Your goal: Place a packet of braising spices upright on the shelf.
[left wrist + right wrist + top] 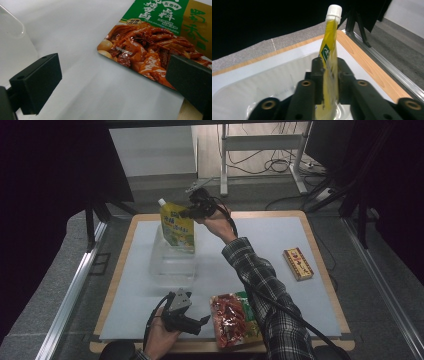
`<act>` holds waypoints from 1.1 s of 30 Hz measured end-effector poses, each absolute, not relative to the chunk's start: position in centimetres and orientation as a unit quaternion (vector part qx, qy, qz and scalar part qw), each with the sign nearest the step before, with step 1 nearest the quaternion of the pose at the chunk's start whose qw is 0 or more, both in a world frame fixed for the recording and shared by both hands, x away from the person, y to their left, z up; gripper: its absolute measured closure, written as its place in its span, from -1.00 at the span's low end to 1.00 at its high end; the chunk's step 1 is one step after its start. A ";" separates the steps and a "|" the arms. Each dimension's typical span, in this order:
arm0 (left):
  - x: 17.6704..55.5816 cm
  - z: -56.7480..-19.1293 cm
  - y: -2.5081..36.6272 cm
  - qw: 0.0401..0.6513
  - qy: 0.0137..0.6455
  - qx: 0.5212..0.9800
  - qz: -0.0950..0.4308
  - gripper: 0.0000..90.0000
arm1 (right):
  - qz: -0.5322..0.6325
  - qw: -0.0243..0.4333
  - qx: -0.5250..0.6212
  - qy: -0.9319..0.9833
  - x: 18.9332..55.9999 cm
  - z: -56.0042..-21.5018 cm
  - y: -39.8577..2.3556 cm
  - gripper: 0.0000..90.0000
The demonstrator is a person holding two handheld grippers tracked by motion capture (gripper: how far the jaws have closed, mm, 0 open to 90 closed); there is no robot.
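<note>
My left gripper rests jaws apart beside the red food packet. My right gripper pinches the yellow spout pouch above the clear tub.

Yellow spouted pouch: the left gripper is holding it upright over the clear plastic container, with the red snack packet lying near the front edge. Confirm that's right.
Wrong gripper. The right gripper holds the yellow spouted pouch upright over the clear plastic container; the right gripper view shows its jaws clamped on it. The left gripper is open beside the red snack packet, which does lie near the front edge.
</note>
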State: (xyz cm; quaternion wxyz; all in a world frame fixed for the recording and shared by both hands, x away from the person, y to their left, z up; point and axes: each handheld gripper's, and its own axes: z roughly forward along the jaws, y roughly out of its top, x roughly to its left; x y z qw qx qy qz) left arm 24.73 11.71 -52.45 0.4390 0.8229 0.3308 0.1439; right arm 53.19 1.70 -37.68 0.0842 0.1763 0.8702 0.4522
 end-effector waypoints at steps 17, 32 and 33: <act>24.9 -52.6 11.8 0.449 0.332 0.819 0.134 -1.00 | 0.444 0.123 0.190 0.867 52.5 -37.3 0.2 -0.03; 24.9 -52.6 11.8 0.453 0.337 0.815 0.131 -1.00 | 0.445 0.129 0.198 0.864 51.6 -37.3 -1.6 -0.36; 24.9 -52.6 11.8 0.453 0.337 0.815 0.131 -1.00 | 0.447 0.131 0.196 0.863 51.5 -37.2 -1.8 -0.38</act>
